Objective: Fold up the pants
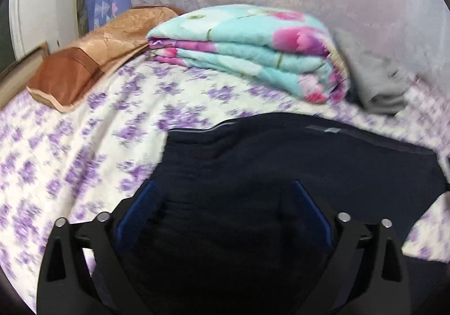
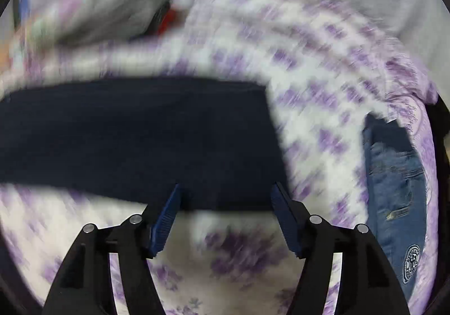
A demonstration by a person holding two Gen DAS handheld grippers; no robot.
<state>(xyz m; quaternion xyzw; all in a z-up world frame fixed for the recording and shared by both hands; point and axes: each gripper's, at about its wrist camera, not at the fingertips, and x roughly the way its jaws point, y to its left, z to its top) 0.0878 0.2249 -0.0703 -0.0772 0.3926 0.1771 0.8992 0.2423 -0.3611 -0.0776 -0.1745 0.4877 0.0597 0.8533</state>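
Hand-held gripper on the left [image 1: 225,202] stands spread over the navy pants [image 1: 281,163], which lie flat on the bed [image 1: 84,146]; the right hand-held gripper [image 2: 226,197] is spread at their near edge. We should pinch both corners evenly and lift together. Bedding is soft and floral; folded quilt [image 1: 247,51] far, jeans [image 2: 393,188] right.

bed [image 1: 84,146] — purple-flowered sheet | on it: navy pants [image 1: 281,163], folded quilt [image 1: 253,53], pillow [image 1: 92,62], jeans [image 2: 393,188]
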